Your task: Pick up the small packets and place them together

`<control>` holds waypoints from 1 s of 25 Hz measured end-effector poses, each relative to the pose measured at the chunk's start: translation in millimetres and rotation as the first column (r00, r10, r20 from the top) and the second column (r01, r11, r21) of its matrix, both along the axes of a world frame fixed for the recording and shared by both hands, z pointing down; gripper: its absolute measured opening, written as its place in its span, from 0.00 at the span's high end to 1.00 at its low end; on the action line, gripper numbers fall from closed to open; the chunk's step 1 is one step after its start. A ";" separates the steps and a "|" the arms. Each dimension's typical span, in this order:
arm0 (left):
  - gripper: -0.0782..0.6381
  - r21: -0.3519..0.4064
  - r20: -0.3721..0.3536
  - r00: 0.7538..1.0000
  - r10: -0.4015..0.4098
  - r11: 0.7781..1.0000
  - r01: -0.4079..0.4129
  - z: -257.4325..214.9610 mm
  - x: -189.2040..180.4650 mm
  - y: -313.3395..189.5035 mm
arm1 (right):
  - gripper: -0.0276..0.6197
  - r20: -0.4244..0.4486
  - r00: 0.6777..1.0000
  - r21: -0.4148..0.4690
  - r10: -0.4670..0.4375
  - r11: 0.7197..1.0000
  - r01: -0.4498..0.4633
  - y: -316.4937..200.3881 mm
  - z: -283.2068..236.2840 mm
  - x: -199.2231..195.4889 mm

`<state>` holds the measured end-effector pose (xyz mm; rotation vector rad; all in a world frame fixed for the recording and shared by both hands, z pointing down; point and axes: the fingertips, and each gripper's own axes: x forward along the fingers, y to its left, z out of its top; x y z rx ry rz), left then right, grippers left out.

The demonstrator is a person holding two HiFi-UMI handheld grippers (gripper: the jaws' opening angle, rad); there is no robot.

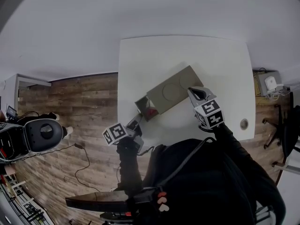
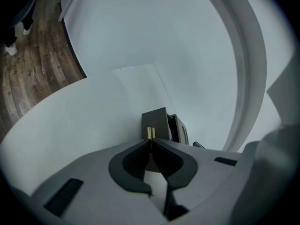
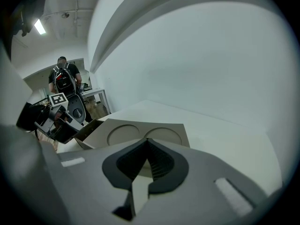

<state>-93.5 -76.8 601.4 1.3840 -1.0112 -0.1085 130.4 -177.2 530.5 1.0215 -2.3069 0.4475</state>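
Observation:
A flat grey-brown cardboard box (image 1: 172, 93) with two round dents in its lid lies on the white table (image 1: 220, 64). Its open end faces lower left, and something red (image 1: 151, 111) shows inside; no packet can be made out clearly. My left gripper (image 1: 135, 124) sits just in front of that open end with its jaws shut. In the left gripper view the left gripper (image 2: 151, 135) shows a small yellowish sliver at the tips, with the box (image 2: 157, 121) right behind. My right gripper (image 1: 193, 92) is shut and empty at the box's far right end, and the right gripper (image 3: 147, 143) hangs over the lid (image 3: 140, 134).
The table's left edge (image 1: 119, 93) drops to a wooden floor (image 1: 79, 102). A cable hole (image 1: 243, 123) sits near the table's right front corner. A person (image 3: 63, 78) stands in the background of the right gripper view. A white and black device (image 1: 42, 134) stands on the floor at the left.

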 end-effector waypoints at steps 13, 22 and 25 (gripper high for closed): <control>0.86 -0.019 0.037 0.999 -0.039 0.999 0.039 1.4 -29.1 16.7 | 0.97 0.000 1.000 0.002 -0.014 1.000 0.014 3.7 0.2 -4.9; 0.86 -0.027 0.064 0.997 -0.050 0.998 0.052 2.9 -33.3 22.1 | 0.97 0.001 0.999 0.000 -0.047 0.999 0.047 7.3 1.8 -10.4; 0.86 -0.021 0.064 0.996 -0.060 0.998 0.061 3.3 -33.6 21.1 | 0.97 -0.001 0.998 -0.003 -0.067 0.998 0.067 10.1 3.6 -18.3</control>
